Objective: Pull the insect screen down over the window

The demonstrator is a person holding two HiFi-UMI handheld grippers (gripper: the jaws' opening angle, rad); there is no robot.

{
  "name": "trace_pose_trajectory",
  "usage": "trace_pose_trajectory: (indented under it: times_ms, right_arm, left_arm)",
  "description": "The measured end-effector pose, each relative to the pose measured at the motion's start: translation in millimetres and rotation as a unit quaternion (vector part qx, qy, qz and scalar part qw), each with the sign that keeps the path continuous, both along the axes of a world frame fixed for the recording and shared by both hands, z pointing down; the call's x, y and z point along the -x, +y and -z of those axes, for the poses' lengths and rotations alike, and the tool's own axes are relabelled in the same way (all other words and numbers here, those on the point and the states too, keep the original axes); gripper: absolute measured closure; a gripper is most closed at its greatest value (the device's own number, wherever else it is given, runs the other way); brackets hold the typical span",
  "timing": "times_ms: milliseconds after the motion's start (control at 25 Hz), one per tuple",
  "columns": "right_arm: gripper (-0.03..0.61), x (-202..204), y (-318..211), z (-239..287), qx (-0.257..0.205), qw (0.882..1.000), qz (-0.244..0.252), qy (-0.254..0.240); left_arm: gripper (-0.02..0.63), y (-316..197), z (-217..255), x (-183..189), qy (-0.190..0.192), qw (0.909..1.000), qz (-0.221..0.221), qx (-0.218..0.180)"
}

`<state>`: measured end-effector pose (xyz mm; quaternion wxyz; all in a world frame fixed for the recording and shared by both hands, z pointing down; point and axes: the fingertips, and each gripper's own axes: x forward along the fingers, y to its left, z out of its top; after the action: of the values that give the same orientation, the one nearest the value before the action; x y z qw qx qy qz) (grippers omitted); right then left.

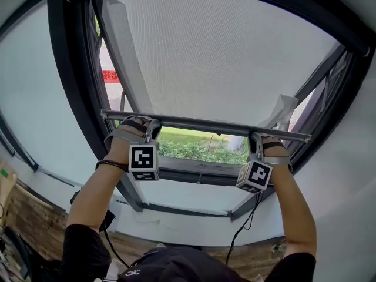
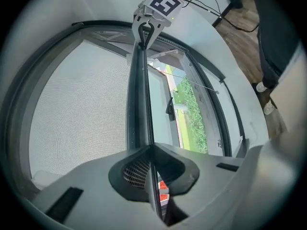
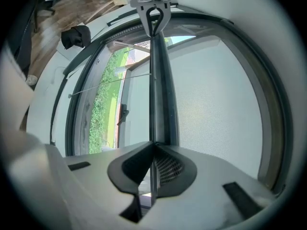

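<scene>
My left claw [image 2: 152, 176] is clamped on the pull bar [image 1: 205, 124] of the insect screen [image 1: 223, 57] near its left end. My right claw [image 3: 152, 172] grips the same bar toward the right. The mesh covers most of the window [image 1: 75, 93], leaving a gap just above the lower frame [image 1: 188, 175]. I judge the pull well along. Next, both ends should come down evenly to that frame. I cannot make out a catch there.

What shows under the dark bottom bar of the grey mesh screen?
Under the dark bar, only green hedge and grass outside show. Above it, the grey mesh hides the outside view.
</scene>
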<state>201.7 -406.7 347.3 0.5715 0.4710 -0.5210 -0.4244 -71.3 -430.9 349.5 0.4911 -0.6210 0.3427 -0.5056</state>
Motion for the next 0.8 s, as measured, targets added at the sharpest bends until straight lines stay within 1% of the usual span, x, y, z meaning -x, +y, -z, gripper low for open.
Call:
trace_pose_trajectory:
  times_ms: [120, 280, 480, 560, 800]
  right_arm:
    - [0.558, -0.4, -1.4, -18.1, 0.009, 1.000, 0.000, -0.002]
    - [0.558, 1.3, -1.7, -33.5, 0.018, 1.000, 0.002, -0.009]
    - [0.558, 0.8, 3.1, -66.3, 0.044, 0.999, -0.003, -0.003]
    - [0.558, 0.4, 1.6, -76.9, 0.049, 0.999, -0.003, -0.004]
    - [0.558, 0.9, -1.4, -89.0, 0.046, 0.999, -0.005, -0.009]
  left_arm:
    - [0.592, 0.8, -23.2, 2.2, -0.004, 0.9997, 0.008, 0.025]
    - [0.592, 1.2, -37.8, 4.0, -0.006, 0.9992, 0.014, 0.037]
    - [0.592, -0.2, -74.4, 9.5, -0.026, 0.9977, 0.019, 0.060]
    - [0.592, -2.5, -85.6, 10.4, -0.026, 0.9973, 0.021, 0.066]
    - [0.592, -5.5, -98.5, 10.5, -0.025, 0.9967, 0.026, 0.072]
